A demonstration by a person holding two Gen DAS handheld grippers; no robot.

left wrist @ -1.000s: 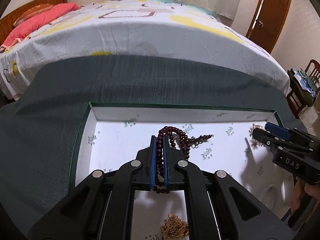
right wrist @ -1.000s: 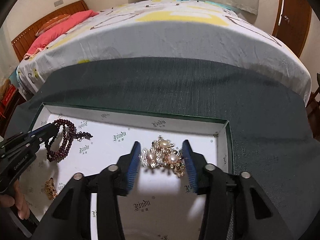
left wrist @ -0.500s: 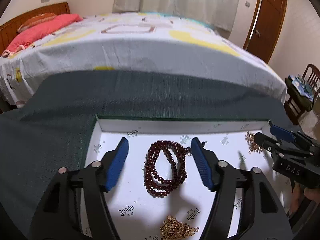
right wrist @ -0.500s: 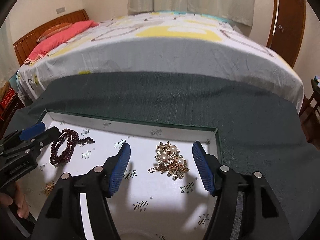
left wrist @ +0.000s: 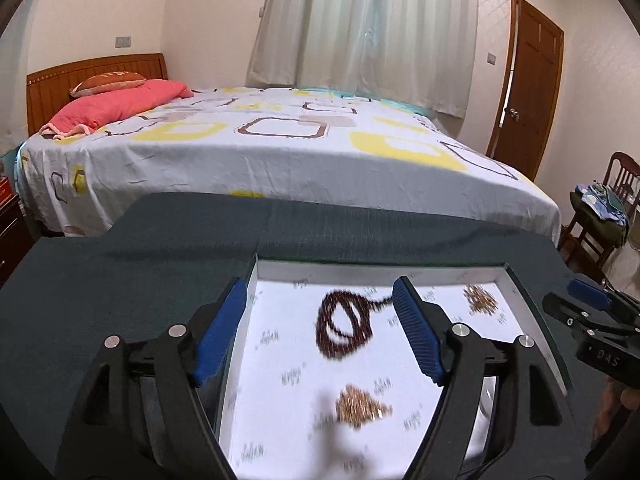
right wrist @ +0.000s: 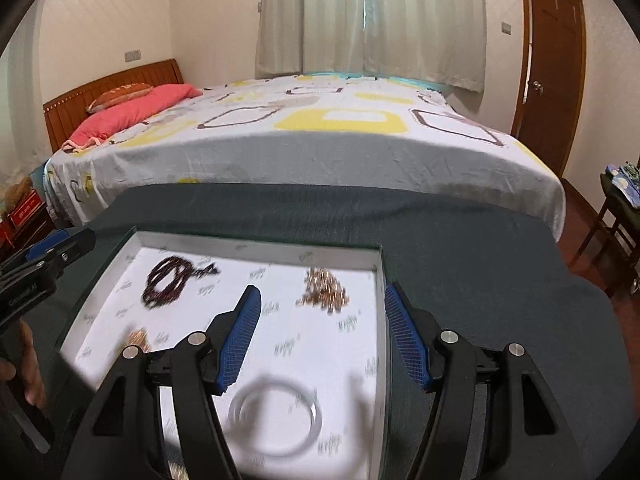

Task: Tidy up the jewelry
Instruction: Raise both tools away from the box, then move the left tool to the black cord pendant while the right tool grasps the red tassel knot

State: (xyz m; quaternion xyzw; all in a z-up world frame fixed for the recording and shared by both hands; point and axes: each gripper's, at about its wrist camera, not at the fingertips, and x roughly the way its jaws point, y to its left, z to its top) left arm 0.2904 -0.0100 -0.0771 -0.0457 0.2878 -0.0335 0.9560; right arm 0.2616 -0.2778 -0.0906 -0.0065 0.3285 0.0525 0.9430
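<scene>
A shallow white-lined box (left wrist: 376, 269) (right wrist: 256, 246) lies on a dark green cloth. In it lie a dark red bead bracelet (left wrist: 344, 328) (right wrist: 170, 278), a gold and pearl piece (left wrist: 481, 299) (right wrist: 325, 289), a small gold chain heap (left wrist: 358, 402) (right wrist: 137, 339) and a pale bangle (right wrist: 276, 416). My left gripper (left wrist: 320, 328) is open and empty, raised above the box's left part. My right gripper (right wrist: 322, 332) is open and empty, raised above the box's right part. Each gripper shows at the edge of the other's view.
A bed (left wrist: 280, 148) with a patterned sheet stands just beyond the cloth-covered table (right wrist: 460, 248). A wooden chair (left wrist: 600, 208) with clothes stands at the right. A wooden door (left wrist: 528, 80) is at the back right.
My left gripper let go of the bead bracelet and opened. My right gripper widened around the pearl piece. Both grippers then drew back and up from the box.
</scene>
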